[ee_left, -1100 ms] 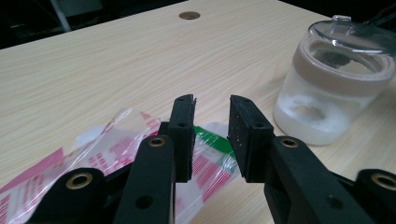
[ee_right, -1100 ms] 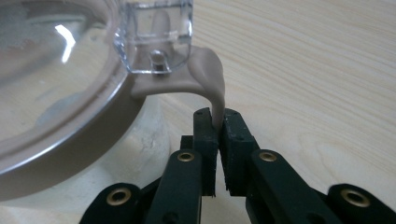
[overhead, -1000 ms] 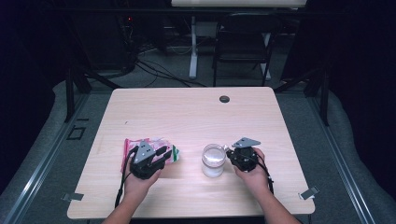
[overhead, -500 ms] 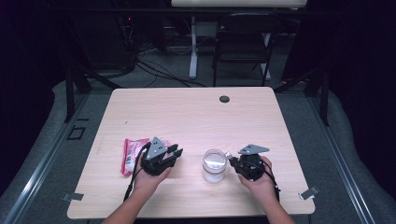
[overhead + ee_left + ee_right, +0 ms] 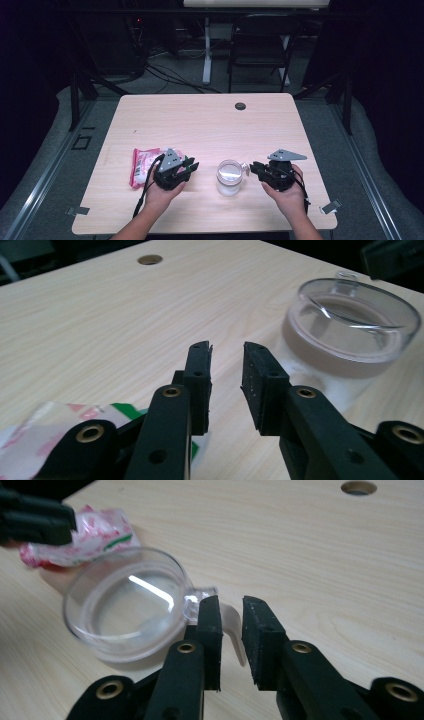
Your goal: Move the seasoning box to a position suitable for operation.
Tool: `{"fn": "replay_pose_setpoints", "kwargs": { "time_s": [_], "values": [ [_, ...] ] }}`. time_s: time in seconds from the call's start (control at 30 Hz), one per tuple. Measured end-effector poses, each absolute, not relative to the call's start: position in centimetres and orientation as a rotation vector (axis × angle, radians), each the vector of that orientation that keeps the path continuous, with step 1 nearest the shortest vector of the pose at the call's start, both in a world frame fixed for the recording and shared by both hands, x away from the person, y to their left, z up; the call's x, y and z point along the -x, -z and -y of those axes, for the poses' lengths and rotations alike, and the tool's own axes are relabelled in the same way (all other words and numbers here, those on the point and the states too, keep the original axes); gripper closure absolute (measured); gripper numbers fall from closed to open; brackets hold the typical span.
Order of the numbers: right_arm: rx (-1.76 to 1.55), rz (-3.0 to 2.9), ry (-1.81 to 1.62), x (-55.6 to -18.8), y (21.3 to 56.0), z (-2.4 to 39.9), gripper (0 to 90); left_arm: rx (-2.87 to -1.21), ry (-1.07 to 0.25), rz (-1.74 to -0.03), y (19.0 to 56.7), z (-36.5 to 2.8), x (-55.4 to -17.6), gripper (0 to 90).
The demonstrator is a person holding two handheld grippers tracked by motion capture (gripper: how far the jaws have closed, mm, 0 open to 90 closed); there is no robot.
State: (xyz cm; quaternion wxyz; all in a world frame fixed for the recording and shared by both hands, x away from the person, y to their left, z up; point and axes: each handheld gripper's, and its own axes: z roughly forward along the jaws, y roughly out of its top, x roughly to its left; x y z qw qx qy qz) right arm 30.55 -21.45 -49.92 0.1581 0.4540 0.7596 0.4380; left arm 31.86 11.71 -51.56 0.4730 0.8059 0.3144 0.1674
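Observation:
A clear glass mug (image 5: 229, 176) stands upright on the table between my two grippers, its handle (image 5: 231, 622) turned toward the right one. My right gripper (image 5: 254, 168) hovers just off that handle. Its jaws have just been opening and stand a little apart, pressing on nothing, with the handle (image 5: 244, 169) showing below their gap (image 5: 230, 601). A pink and white packet (image 5: 143, 165) lies flat to the left. My left gripper (image 5: 193, 165) points at the mug (image 5: 350, 325) from beside the packet (image 5: 55, 427). Its jaws (image 5: 227, 347) are slightly parted, have narrowed a little, and hold nothing.
The light wooden table (image 5: 200, 125) has a round cable hole (image 5: 240, 106) near its far edge. A dark chair (image 5: 260, 50) and desk legs stand beyond the table. The person's hands come in from the near edge.
The right gripper has drawn back to the right, away from the mug, and risen. The left gripper has shifted right off the packet, which now lies uncovered.

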Motion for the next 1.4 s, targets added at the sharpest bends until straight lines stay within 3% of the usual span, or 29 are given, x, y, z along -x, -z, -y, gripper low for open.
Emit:
{"fn": "replay_pose_setpoints", "kwargs": {
  "time_s": [0.43,1.4],
  "values": [
    [-1.264,-2.130,-1.282,-31.6,50.0,19.7,80.5,-2.064,-0.276,-0.652,52.5,-8.6,-30.5,84.9],
    [-1.426,-2.116,-1.485,-32.3,50.8,21.5,83.1,-2.091,-0.273,-0.601,52.8,-7.9,-30.0,83.4]
  ]
}}
